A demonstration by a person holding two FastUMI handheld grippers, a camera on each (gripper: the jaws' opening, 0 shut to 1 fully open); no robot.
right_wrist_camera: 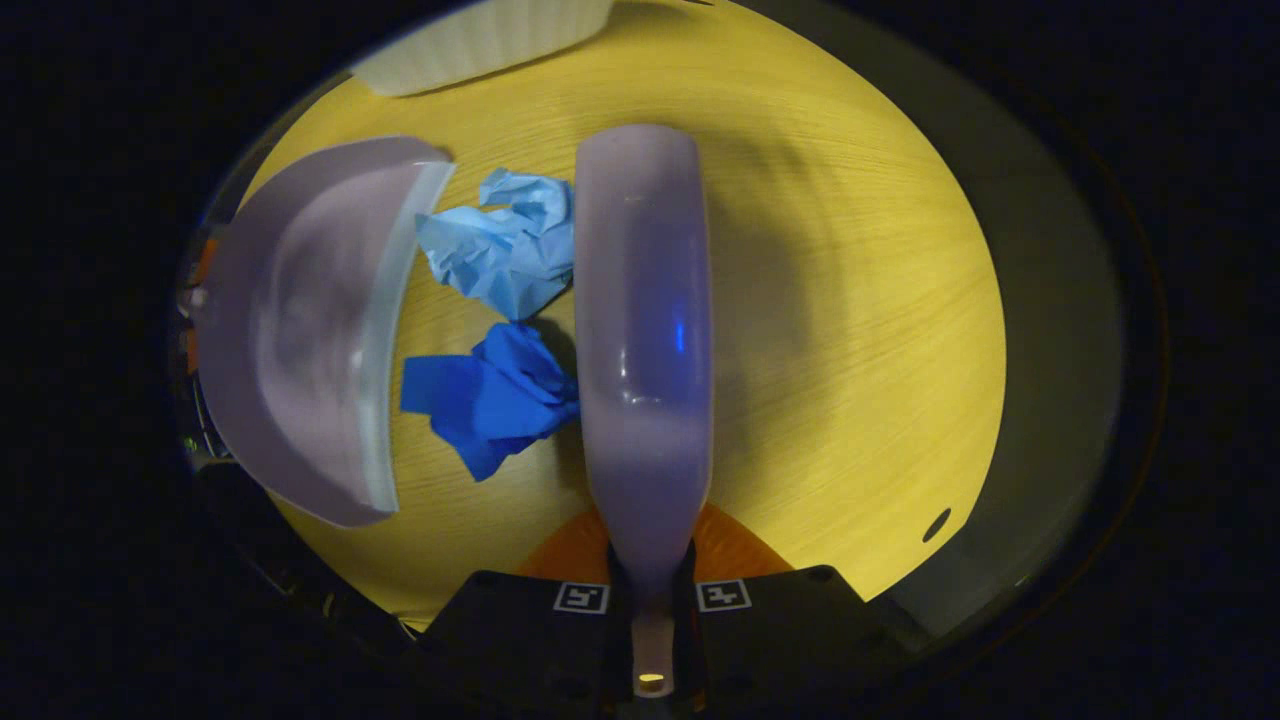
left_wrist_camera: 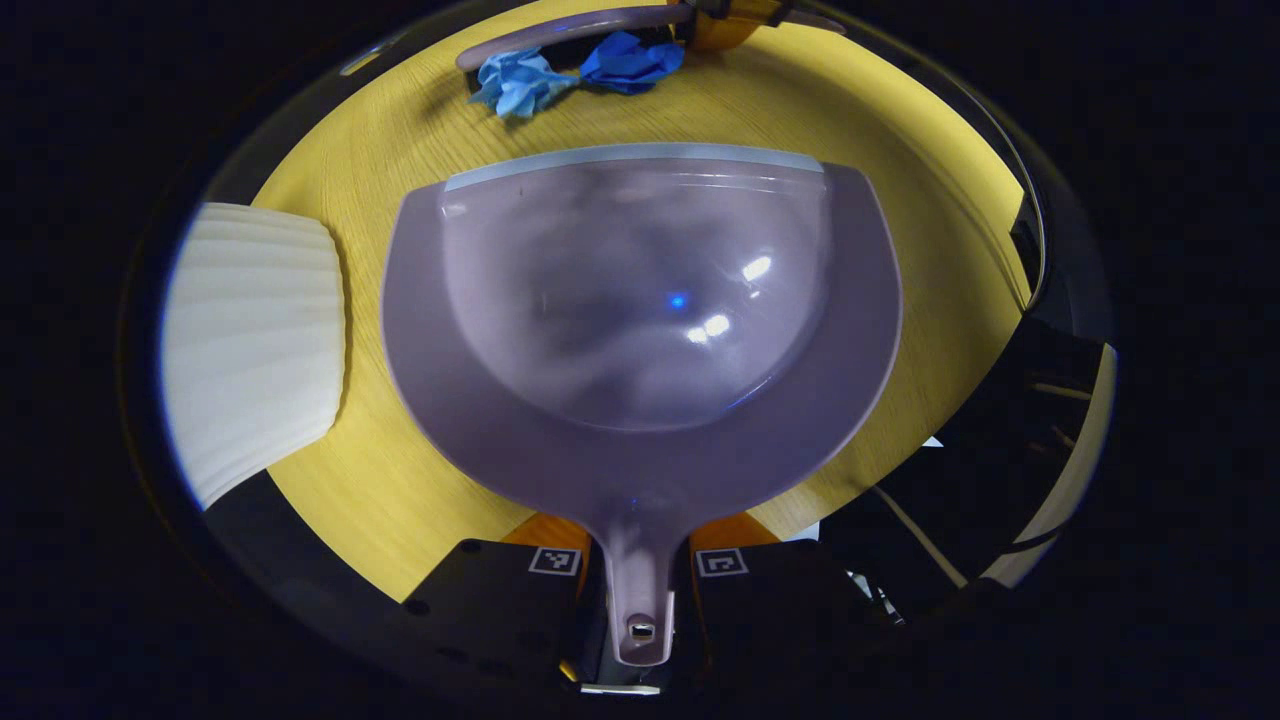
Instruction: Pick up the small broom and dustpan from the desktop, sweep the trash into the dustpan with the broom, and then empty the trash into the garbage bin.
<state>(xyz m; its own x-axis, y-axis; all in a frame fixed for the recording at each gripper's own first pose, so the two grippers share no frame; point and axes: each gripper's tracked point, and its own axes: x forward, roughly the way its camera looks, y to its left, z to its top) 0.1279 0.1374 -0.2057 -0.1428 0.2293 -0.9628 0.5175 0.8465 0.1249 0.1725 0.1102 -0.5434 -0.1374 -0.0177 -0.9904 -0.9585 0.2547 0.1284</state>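
In the left gripper view, the left gripper (left_wrist_camera: 640, 600) is clamped on the handle of the dustpan (left_wrist_camera: 640, 330), one finger on each side of the stem. The pale lilac pan lies low over the yellow wood-grain surface (left_wrist_camera: 380, 480), its grey lip pointing away from the camera. Beyond the lip lie a light blue paper wad (left_wrist_camera: 520, 85) and a dark blue paper wad (left_wrist_camera: 630, 62), with the broom (left_wrist_camera: 570, 35) just behind them. A white ribbed bin (left_wrist_camera: 255, 340) stands at the left.

In the right gripper view, the right gripper (right_wrist_camera: 652, 605) is closed on the broom's handle. The broom head (right_wrist_camera: 645, 330) touches both wads on their right side: light blue (right_wrist_camera: 500, 255), dark blue (right_wrist_camera: 495, 400). The dustpan (right_wrist_camera: 300, 330) faces them from the left, its lip near both. The bin's edge (right_wrist_camera: 480, 40) shows at the top.
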